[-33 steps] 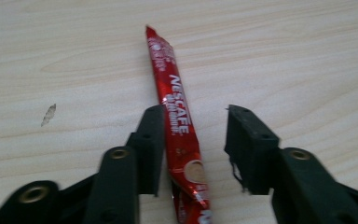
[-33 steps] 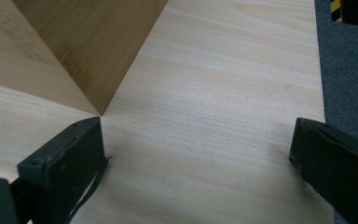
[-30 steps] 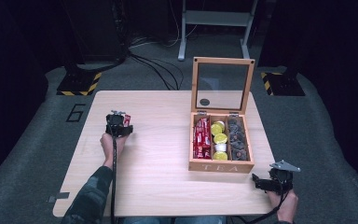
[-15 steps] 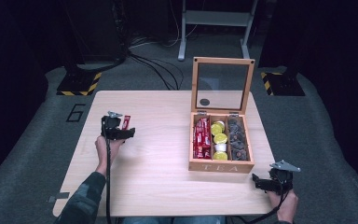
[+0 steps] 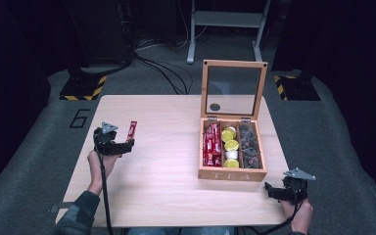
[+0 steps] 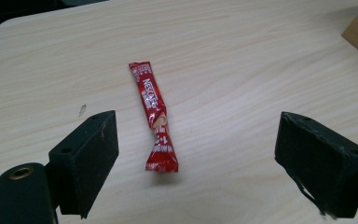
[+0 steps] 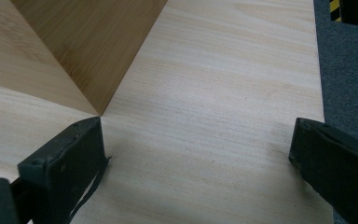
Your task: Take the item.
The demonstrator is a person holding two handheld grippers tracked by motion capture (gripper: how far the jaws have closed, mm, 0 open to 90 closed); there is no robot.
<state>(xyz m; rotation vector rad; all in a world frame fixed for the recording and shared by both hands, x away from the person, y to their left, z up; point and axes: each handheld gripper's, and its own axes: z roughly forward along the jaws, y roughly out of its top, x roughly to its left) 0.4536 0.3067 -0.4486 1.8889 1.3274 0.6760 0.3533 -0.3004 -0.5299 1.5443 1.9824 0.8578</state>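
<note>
On the pale wooden table (image 5: 166,186), a slim red stick sachet (image 5: 131,131) lies flat just beyond the left gripper (image 5: 123,147). Its jaws, apparently parted, have just been opening with nothing between them. The open wooden tea box (image 5: 231,172) stands well apart, the right gripper (image 5: 270,190) near its front corner.

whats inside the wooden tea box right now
The wooden tea box has three compartments: red sachets on the left, yellow-lidded cups in the middle, dark pieces on the right. Anything beneath those top layers is covered.
</note>
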